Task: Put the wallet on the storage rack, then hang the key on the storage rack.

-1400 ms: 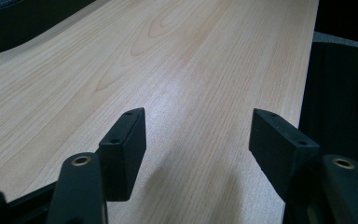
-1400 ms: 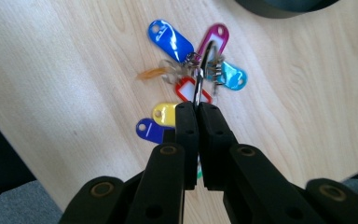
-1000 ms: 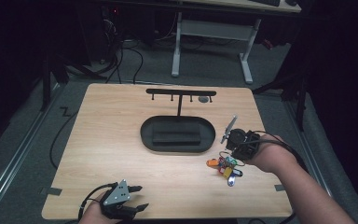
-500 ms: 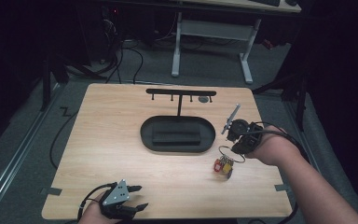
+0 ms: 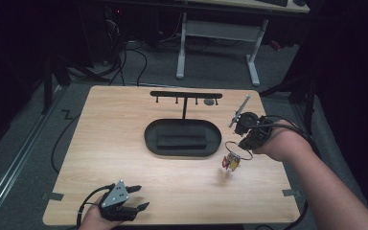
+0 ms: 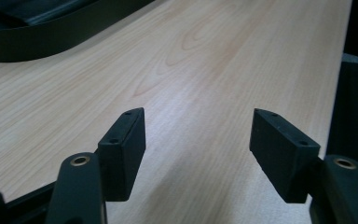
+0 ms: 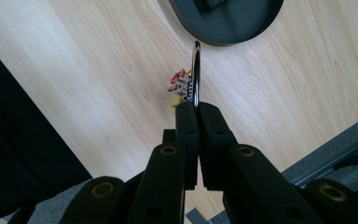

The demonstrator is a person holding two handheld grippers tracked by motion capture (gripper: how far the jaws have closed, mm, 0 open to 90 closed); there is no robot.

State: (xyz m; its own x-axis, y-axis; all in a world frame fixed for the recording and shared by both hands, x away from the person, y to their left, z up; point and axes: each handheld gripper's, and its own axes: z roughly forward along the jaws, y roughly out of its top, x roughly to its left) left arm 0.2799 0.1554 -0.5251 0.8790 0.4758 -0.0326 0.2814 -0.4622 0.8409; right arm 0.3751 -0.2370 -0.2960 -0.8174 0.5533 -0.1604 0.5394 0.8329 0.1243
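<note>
A large metal key ring point(image 5: 238, 150) with a bunch of coloured tags point(image 5: 231, 162) hangs above the wooden table point(image 5: 124, 143), to the right of the black oval stand base point(image 5: 182, 138). My right gripper point(image 5: 247, 143) is shut on the ring. In the right gripper view the ring point(image 7: 196, 74) stands edge-on out of the closed pads point(image 7: 186, 116), with the coloured tags point(image 7: 181, 86) dangling below it. My left gripper point(image 5: 136, 197) rests at the table's near edge, left of centre, and is open; the left gripper view shows bare wood between its pads point(image 6: 126, 144).
A black T-shaped rack point(image 5: 186, 96) with several small hooks rises from the oval base at the table's middle back. A small dark disc point(image 5: 210, 101) lies near its right end. A white-legged desk point(image 5: 218, 43) and cables stand on the floor beyond the table.
My right gripper has lifted the key ring off the table; the tags that lay on the wood now hang in the air. The left gripper has stayed where it was.
</note>
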